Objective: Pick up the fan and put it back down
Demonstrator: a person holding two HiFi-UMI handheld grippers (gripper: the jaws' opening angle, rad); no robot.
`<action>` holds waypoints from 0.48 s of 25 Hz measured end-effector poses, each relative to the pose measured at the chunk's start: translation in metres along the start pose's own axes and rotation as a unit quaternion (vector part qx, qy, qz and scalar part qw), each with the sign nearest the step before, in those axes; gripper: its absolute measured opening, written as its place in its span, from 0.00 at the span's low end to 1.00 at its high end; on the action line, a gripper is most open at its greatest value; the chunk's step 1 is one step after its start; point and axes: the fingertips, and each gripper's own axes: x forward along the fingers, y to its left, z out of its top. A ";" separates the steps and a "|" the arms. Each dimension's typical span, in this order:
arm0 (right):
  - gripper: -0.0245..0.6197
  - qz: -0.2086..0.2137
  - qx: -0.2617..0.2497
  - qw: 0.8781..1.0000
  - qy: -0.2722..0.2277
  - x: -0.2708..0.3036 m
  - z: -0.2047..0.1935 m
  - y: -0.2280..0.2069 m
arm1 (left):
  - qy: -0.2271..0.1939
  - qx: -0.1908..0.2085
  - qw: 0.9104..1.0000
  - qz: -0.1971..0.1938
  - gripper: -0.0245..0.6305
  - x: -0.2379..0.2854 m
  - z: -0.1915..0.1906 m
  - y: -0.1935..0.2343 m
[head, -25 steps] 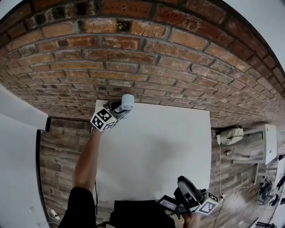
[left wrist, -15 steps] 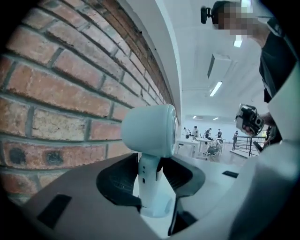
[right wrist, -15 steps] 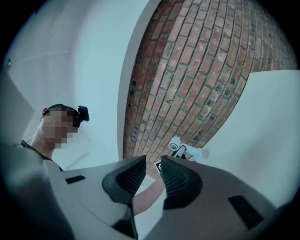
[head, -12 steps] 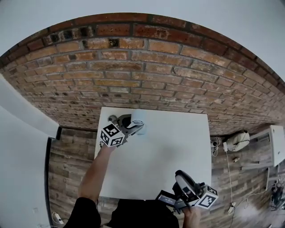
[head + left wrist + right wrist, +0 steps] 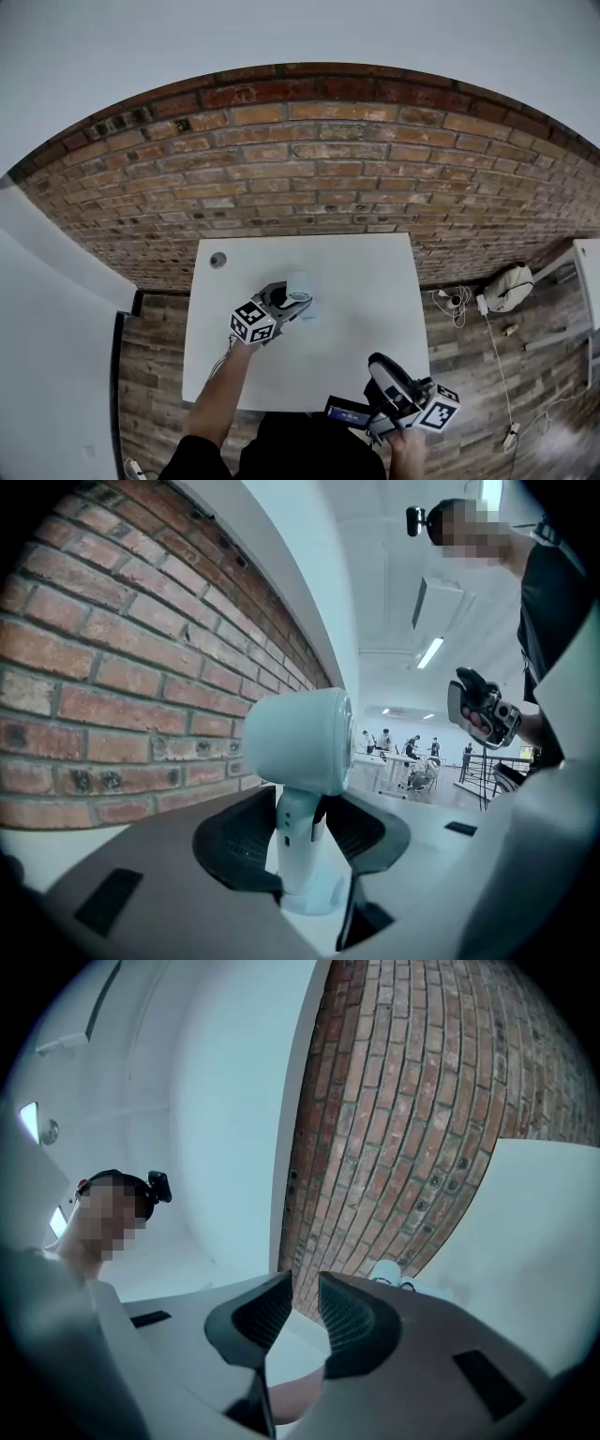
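The fan (image 5: 299,289) is the only thing you are handling, and just one gripper is on it.

Nearest you, the right gripper (image 5: 292,1314) hangs at the near edge of the table (image 5: 366,281), toward its right corner. Its jaws stand slightly apart with nothing between them, and it tilts up toward the wall. You seem to be parking it there so it stays out of the way, since this job needs one hand only.

Further out, over the middle of the table, your left gripper (image 5: 292,306) has its pads pinched tight on the fan's slim stem (image 5: 298,841), just under the round head (image 5: 300,741). That looks like the sensible place to grip: the stem is narrow enough for the jaws, and the head and the flared base (image 5: 311,897) stay free. You are holding the fan upright, which should let the base meet the table flat when you lower it. I cannot tell from these views whether the base is touching the table or clear of it.

Beyond that, a small round thing (image 5: 217,260) lies alone by the far left corner, well apart from the fan and not in its way.

Farthest off, the brick wall (image 5: 309,169) runs along the table's far edge.
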 end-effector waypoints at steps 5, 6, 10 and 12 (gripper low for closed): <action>0.17 -0.008 0.011 1.000 -0.004 -0.013 0.000 -0.005 | 0.020 0.003 1.000 0.011 0.31 0.015 -0.034 -0.007; 0.17 -0.013 0.012 1.000 -0.003 -0.012 -0.001 -0.008 | 0.024 0.006 1.000 0.013 0.31 0.017 -0.039 -0.004; 0.17 -0.032 0.016 0.999 0.002 -0.006 -0.007 -0.015 | 0.034 0.011 0.999 0.017 0.31 0.016 -0.059 0.006; 0.17 -0.043 0.018 0.999 0.001 -0.003 -0.008 -0.019 | 0.040 0.018 0.999 0.014 0.31 0.016 -0.069 0.008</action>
